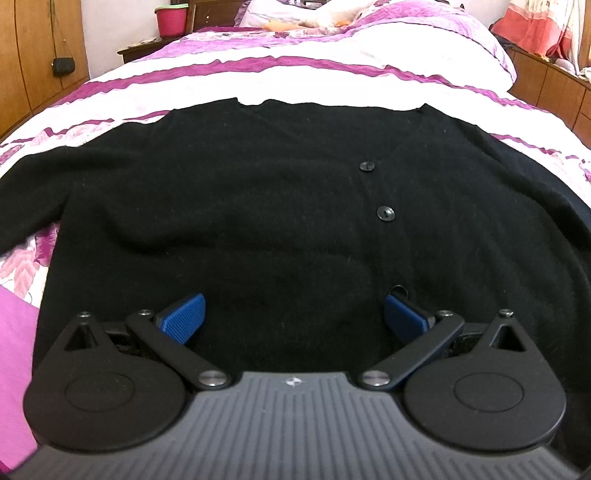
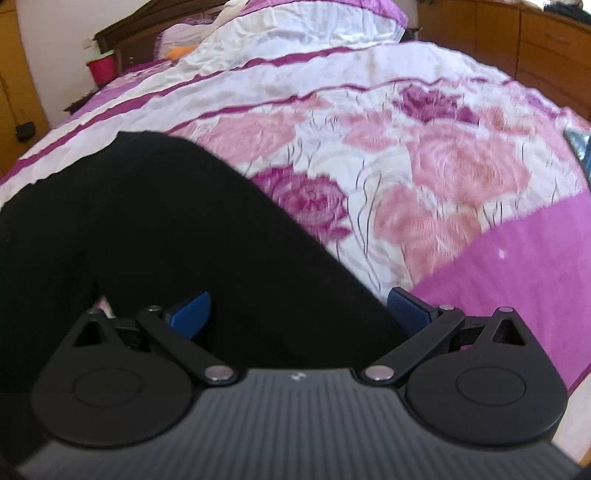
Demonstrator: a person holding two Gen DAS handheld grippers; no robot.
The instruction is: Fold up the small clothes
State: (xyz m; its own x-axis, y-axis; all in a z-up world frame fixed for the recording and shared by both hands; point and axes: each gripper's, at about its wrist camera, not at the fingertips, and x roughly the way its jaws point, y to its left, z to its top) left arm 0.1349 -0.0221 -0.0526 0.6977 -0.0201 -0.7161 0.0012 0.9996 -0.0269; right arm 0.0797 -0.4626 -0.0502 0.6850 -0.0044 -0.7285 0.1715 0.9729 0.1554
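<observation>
Bed (image 1: 332, 77) w/ pink-purple floral cover; black cardigan (image 1: 240, 206) spread flat on it. Left tool (image 1: 294, 317) wide apart over hem, right tool (image 2: 299, 314) wide over sleeve (image 2: 192, 236).

Open bed (image 2: 461, 155) lies right of my cardigan (image 1: 240, 206); far ahead, pillows (image 1: 332, 18) and a pink bucket (image 1: 171, 20) block my way.

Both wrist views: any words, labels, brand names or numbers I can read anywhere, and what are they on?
No readable text in either view.
A small pale emblem on the left gripper body: a mark, not letters.
The same emblem on the right gripper body: blurred.
The black cardigan shows no tag or label, only plain buttons.
The floral bedspread carries a pattern only.
</observation>
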